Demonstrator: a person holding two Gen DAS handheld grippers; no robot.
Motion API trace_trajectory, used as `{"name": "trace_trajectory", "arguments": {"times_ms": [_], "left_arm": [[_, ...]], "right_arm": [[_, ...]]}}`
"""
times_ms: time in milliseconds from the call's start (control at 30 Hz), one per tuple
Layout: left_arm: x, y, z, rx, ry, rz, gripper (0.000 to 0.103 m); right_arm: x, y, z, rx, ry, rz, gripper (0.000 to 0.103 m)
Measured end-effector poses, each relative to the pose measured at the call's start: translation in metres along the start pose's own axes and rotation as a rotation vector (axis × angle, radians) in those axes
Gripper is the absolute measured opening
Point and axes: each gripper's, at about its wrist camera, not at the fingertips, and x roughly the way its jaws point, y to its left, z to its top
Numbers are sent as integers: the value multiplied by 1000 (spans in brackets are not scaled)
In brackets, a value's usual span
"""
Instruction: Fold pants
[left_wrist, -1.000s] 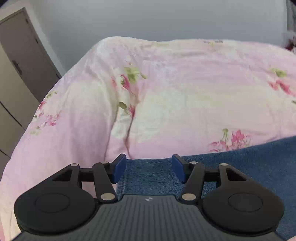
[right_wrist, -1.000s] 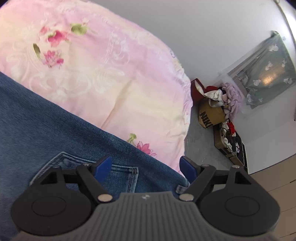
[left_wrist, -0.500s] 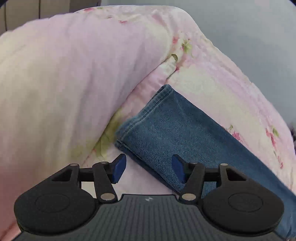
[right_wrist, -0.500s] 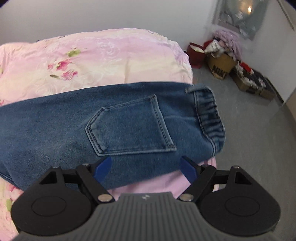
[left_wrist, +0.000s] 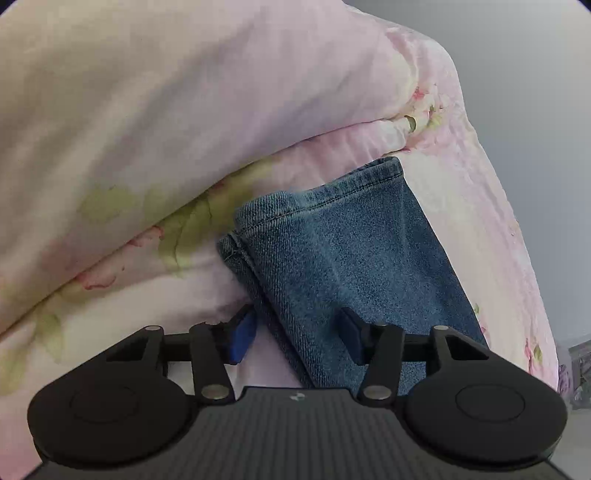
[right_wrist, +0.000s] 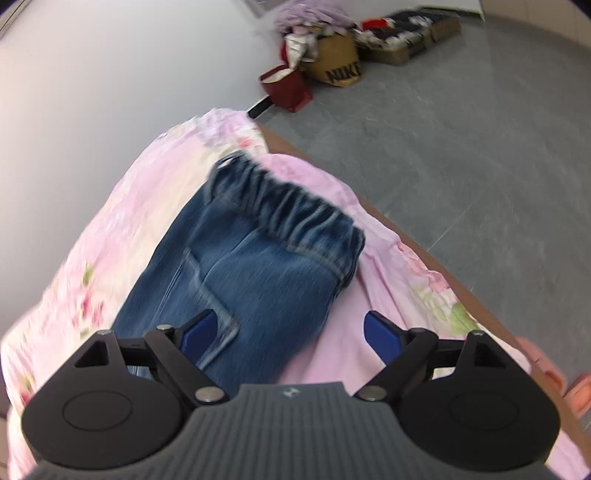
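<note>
Blue denim pants lie folded lengthwise on a pink floral bed cover. The left wrist view shows the leg hems (left_wrist: 332, 206) stacked on each other, pointing toward a bulky fold of quilt. My left gripper (left_wrist: 297, 334) is open, hovering over the near edge of the leg. The right wrist view shows the elastic waistband (right_wrist: 291, 210) and a back pocket (right_wrist: 207, 291). My right gripper (right_wrist: 290, 334) is open and empty above the seat of the pants, near their right edge.
A thick pink quilt (left_wrist: 166, 122) is bunched up left of the hems. The bed's edge (right_wrist: 406, 236) runs close past the waistband, with grey floor (right_wrist: 461, 147) beyond. Bags and boxes of clothes (right_wrist: 332, 62) stand by the wall.
Both grippers have pulled back and turned along the pants: the left one now faces the hems, the right one the waistband. Both have stayed open. The pants lie as before.
</note>
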Motion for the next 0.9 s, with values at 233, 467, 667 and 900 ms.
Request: {"name": "trace_trajectory", "arguments": {"times_ms": [233,467,667,900], "left_arm": [[2,-17,-4,-3,-58,78,25],[-41,-57,3,139,-139,90,13],[-66,-74,-9,195,-107,96,13],[-23,-40,-35,205,-15,176,13]], "right_arm": [[55,-32,16,210,65,157,68],[19,12,34,18,-31,115,36],[-14,58,69,-165,-162,4,26],[42,33,68,-150,-72,-199,27]]}}
